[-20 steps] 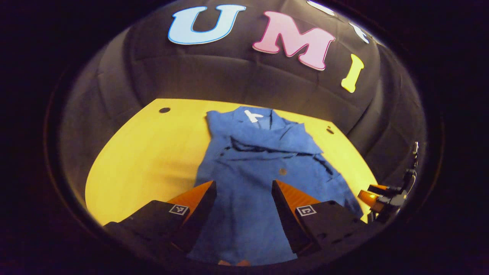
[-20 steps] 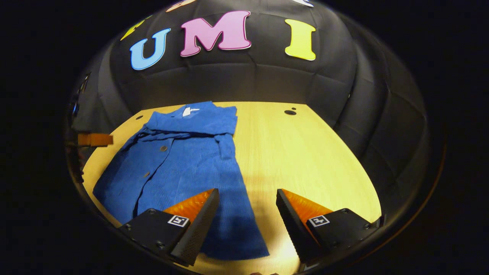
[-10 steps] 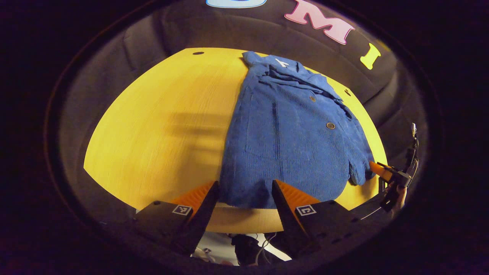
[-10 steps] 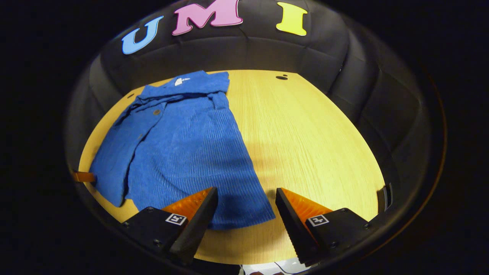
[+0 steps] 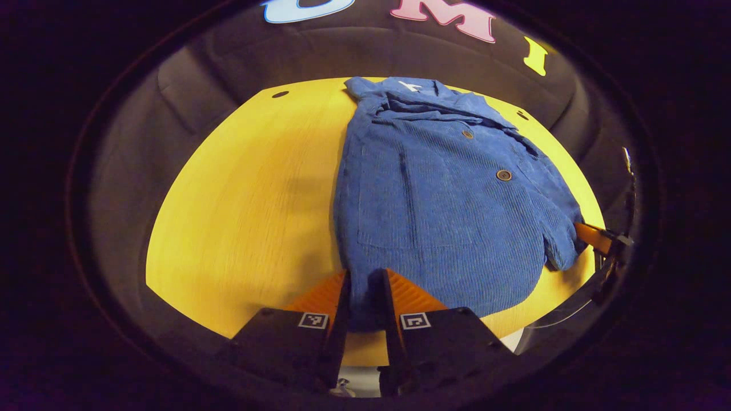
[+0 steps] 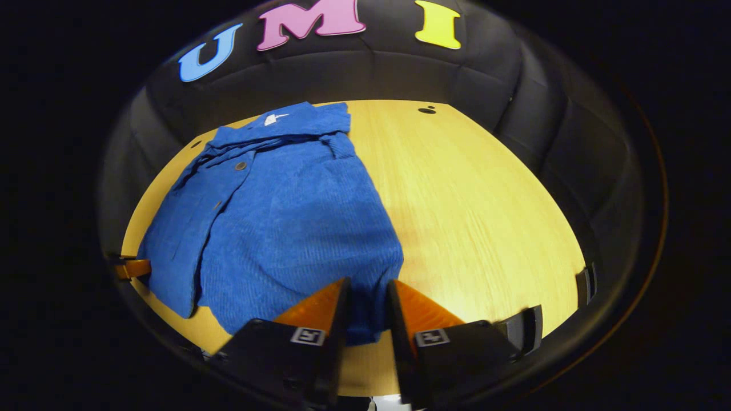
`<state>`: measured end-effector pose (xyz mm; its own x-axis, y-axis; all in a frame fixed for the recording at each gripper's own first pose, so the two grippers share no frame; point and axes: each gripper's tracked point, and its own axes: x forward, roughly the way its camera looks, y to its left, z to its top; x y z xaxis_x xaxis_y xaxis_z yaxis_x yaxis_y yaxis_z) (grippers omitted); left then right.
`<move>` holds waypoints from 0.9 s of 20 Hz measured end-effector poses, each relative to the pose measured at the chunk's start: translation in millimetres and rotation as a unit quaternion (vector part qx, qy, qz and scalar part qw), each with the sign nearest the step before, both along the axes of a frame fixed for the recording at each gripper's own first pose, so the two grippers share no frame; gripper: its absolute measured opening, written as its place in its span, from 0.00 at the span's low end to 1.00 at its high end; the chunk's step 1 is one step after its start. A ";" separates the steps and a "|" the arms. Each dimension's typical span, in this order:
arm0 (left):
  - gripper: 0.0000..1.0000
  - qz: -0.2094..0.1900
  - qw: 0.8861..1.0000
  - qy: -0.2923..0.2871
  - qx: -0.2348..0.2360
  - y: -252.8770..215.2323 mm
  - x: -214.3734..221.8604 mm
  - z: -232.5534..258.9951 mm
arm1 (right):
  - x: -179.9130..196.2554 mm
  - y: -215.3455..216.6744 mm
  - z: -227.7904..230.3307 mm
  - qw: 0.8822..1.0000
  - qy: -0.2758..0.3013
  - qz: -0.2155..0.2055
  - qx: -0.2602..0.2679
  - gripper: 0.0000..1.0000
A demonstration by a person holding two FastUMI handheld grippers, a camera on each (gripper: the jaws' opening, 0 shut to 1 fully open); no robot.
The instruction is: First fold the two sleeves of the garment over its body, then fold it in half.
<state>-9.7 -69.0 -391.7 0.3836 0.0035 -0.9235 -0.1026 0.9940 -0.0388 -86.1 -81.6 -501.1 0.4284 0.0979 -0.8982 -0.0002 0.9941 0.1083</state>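
A blue corduroy jacket (image 5: 445, 194) lies flat on the wooden tabletop (image 5: 251, 188), collar at the far edge by the booth's black wall and hem at the near edge. Both sleeves already lie folded across its chest just below the collar.

In the left gripper view the jacket covers the middle and right of the tabletop. A broad bare stretch of wood runs along its left side, from the far edge with its small dark hole (image 5: 280, 94) down to the near edge. In the right gripper view the bare wood (image 6: 485, 200) lies on the other side, reaching to the right edge and the far corner, where another hole (image 6: 426, 110) sits.

The left gripper (image 5: 363, 285) sits at the near edge of the tabletop with its fingers drawn close on the hem's left corner, a narrow strip of blue cloth pinched between them. The right gripper (image 6: 365, 291) is likewise at the near edge, its fingers closed in on the hem's right corner with cloth caught between them.

Each view also catches the other gripper at the jacket's far hem corner: the right gripper in the left gripper view, low on the right, and the left gripper (image 6: 132, 267) in the right gripper view, low on the left.
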 end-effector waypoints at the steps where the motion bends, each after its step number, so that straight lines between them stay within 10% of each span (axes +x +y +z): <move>1: 0.18 0.012 1.000 -0.002 -0.005 -2.6 -1.5 5.6 | 0.1 0.5 0.1 1.000 -0.002 0.013 -0.008 0.19; 4: 0.01 0.021 0.999 -0.012 -0.034 -7.7 -0.8 -0.3 | 0.3 5.6 1.8 0.999 -0.008 0.046 -0.001 0.06; 10: 0.00 0.063 0.993 -0.024 -0.100 -17.7 13.8 10.8 | 18.4 24.3 13.7 0.998 -0.003 -0.002 0.066 0.05; 18: 0.00 0.037 0.982 -0.141 -0.121 -40.8 120.1 78.1 | 131.7 70.8 71.9 0.986 -0.099 0.006 0.136 0.05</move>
